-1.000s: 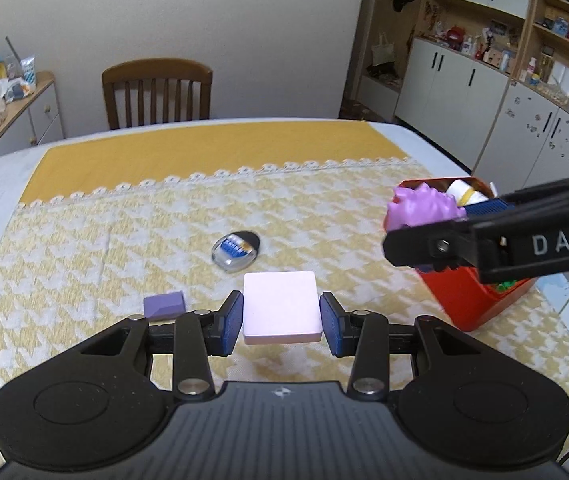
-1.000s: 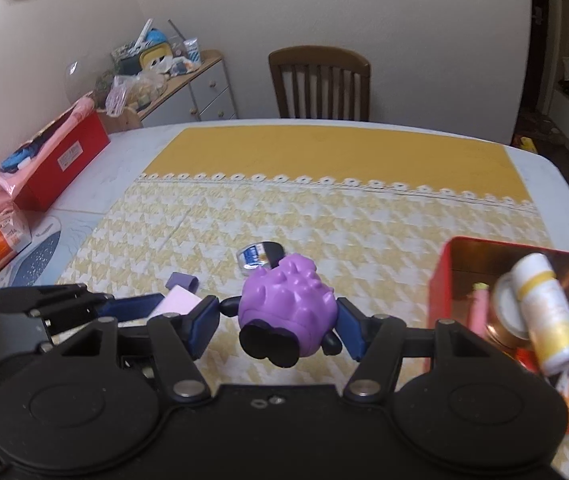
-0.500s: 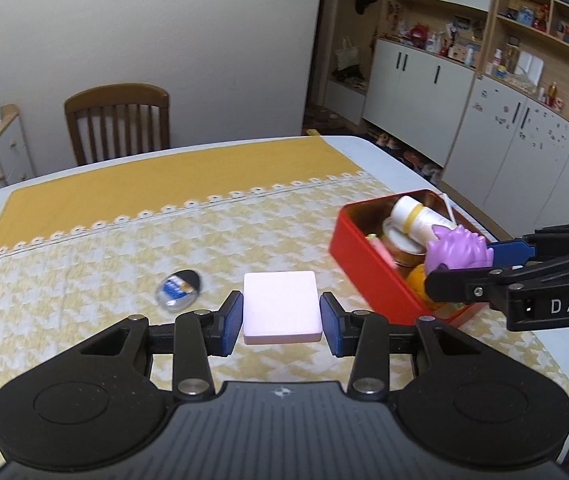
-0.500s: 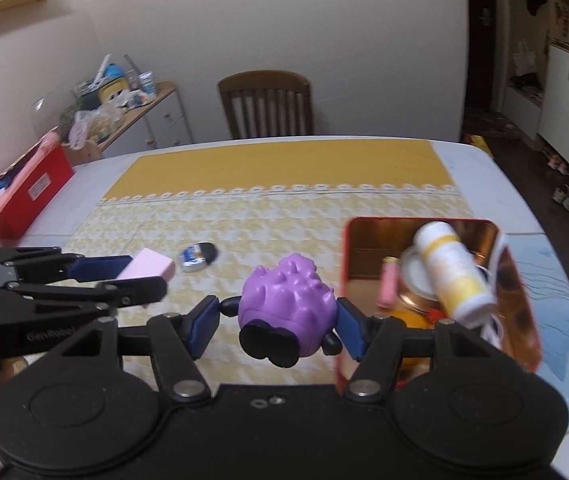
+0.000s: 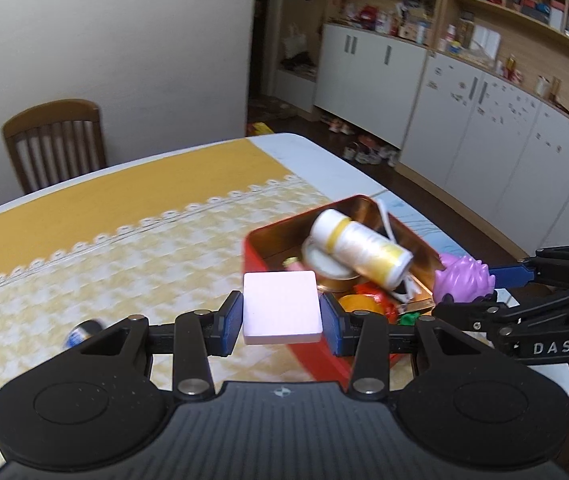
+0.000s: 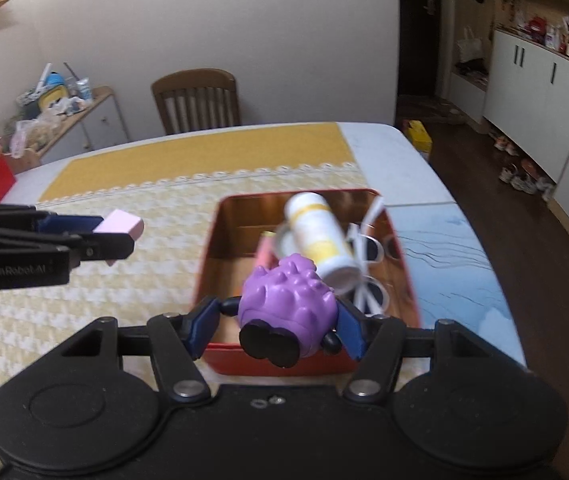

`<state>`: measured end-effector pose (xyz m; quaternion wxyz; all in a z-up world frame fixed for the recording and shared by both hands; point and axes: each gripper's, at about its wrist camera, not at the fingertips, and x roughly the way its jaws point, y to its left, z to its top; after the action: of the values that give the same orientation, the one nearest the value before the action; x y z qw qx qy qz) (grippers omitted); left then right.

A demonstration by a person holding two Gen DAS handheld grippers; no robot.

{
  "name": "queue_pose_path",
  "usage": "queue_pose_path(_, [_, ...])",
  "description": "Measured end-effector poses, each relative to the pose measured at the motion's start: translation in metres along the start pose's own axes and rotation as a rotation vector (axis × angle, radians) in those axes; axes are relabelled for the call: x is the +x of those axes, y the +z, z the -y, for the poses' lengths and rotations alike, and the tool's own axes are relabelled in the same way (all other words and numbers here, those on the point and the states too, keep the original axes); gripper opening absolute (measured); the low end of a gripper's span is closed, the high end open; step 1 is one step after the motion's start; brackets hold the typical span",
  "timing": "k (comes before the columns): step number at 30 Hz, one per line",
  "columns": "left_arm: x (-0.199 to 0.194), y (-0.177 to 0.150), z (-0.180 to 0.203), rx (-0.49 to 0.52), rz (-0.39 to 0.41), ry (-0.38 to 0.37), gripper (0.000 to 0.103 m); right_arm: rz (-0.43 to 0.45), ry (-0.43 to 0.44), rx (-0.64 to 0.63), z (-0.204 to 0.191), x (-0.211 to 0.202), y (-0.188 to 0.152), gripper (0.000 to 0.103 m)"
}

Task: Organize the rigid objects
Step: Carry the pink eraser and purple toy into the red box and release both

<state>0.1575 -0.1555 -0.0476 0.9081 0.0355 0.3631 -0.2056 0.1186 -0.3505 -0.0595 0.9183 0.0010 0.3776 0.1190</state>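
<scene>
You're carrying both loads to the red tin (image 6: 408,264): left claw (image 5: 282,312) grips the pink block (image 5: 280,306), right claw (image 6: 276,328) the purple toy (image 6: 288,300); next, release inside.

Glossy metal tin (image 6: 204,272); matt woven tablecloth (image 6: 156,264).

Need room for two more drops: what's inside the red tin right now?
In the red tin: a white-and-yellow bottle lying on a round container, a pink tube, white loops, orange and green pieces. Anything beneath them is covered.

Soft indoor light; motion-blurred background, sharp foreground, fisheye-bent edges.
</scene>
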Motion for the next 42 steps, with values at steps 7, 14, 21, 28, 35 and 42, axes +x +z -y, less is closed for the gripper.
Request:
queue_pose_path(7, [0.044, 0.021, 0.013, 0.01, -0.065, -0.02, 0.041, -0.013, -0.063, 0.017, 0.027, 0.012, -0.001, 0.062])
queue_pose_path(14, [0.084, 0.034, 0.021, 0.027, -0.112, 0.015, 0.041, -0.042, -0.089, 0.002, 0.037, 0.031, 0.002, 0.062])
queue_pose_path(21, [0.112, 0.039, 0.032, 0.042, -0.147, 0.021, 0.041, -0.082, -0.094, -0.033, 0.041, 0.051, 0.006, 0.062])
queue_pose_path(28, [0.135, 0.036, 0.033, 0.025, -0.199, 0.029, 0.041, -0.106, -0.09, -0.028, 0.043, 0.064, 0.007, 0.062])
queue_pose_path(35, [0.143, 0.03, 0.034, 0.015, -0.212, 0.028, 0.041, -0.121, -0.082, -0.037, 0.048, 0.067, 0.002, 0.062])
queue_pose_path(42, [0.146, 0.032, 0.034, -0.005, -0.217, 0.019, 0.041, -0.129, -0.086, -0.058, 0.046, 0.07, 0.002, 0.063])
